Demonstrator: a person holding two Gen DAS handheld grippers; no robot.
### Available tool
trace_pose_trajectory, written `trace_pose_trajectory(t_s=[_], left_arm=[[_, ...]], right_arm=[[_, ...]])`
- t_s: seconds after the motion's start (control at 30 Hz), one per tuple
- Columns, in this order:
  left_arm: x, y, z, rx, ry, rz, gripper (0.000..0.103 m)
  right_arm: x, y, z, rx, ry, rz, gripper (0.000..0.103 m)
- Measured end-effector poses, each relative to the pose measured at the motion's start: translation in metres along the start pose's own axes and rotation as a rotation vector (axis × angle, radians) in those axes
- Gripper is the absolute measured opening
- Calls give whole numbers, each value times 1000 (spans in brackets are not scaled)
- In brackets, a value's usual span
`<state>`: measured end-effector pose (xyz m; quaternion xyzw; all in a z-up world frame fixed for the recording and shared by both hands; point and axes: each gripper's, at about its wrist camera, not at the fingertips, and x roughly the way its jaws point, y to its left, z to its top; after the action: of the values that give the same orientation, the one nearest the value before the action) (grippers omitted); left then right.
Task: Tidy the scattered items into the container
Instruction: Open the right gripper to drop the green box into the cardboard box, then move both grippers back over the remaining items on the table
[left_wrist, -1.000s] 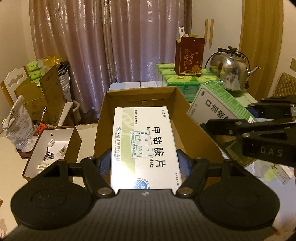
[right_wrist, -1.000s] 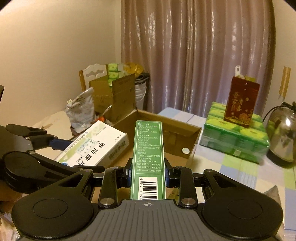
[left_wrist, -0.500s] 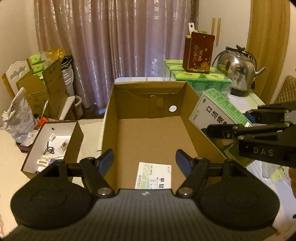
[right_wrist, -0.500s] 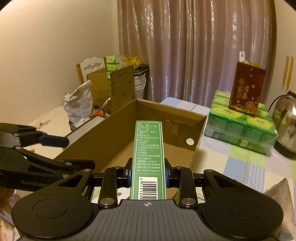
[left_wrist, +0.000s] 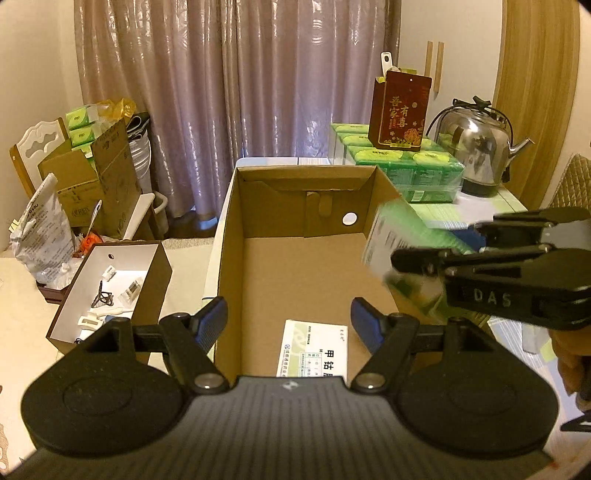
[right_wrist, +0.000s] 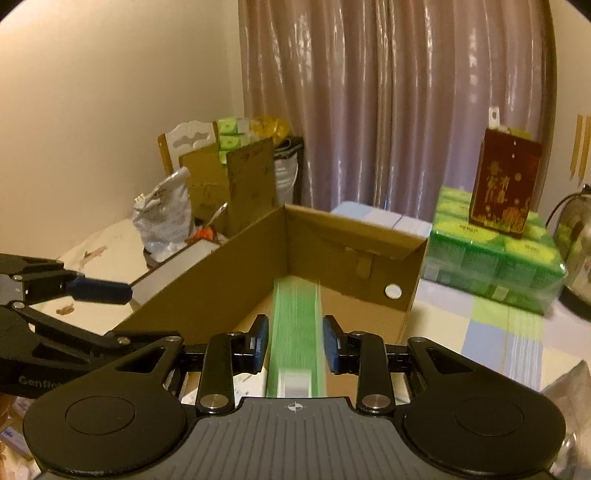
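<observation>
The open cardboard box (left_wrist: 306, 171) stands in the middle of the left wrist view. A white medicine box (left_wrist: 314, 350) lies flat on its floor at the near end. Just above it my left gripper (left_wrist: 288, 314) is open with nothing between its fingers. My right gripper (right_wrist: 295, 332) hangs over the right wall of the cardboard box (right_wrist: 369, 236), and its jaws are opening. Between them sits a long green box (right_wrist: 295, 325), blurred with motion, with a small gap to each pad. From the left wrist, the green box (left_wrist: 391, 229) is tilted over the right wall at the right gripper (left_wrist: 436, 243).
A small open box (left_wrist: 110, 280) with loose bits sits left of the cardboard box. Green tissue packs (left_wrist: 406, 166) carry a red carton (left_wrist: 400, 110) behind it. A steel kettle (left_wrist: 476, 147) stands at the back right. A plastic bag (left_wrist: 40, 236) and stacked cartons (left_wrist: 92, 173) fill the left.
The left gripper let go of the white medicine box, which dropped onto the cardboard box's floor. The right jaws parted from the green box, which now blurs downward.
</observation>
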<state>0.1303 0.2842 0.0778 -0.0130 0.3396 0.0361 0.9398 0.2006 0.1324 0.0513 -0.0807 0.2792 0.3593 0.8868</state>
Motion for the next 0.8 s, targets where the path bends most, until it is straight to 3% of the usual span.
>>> trace_pose_trajectory(t_s=[0.07, 0.43, 0.53, 0.7, 0.8], left_arm=[[-2, 1, -1, -2, -1, 3, 69], [-20, -12, -6, -14, -13, -4, 69], [-29, -23, -6, -11, -26, -20, 69], [-47, -54, -3, 3, -49, -73, 69], [-57, -79, -1, 31, -62, -115, 69]], right_arm=[[-3, -3, 0, 9, -12, 4, 46], [-64, -38, -16, 79, -82, -63, 48], [-95, -52, -30, 102, -100, -103, 51], [-146, -72, -66, 151, -103, -185, 67], [-178, -85, -96, 166, -81, -243, 70]])
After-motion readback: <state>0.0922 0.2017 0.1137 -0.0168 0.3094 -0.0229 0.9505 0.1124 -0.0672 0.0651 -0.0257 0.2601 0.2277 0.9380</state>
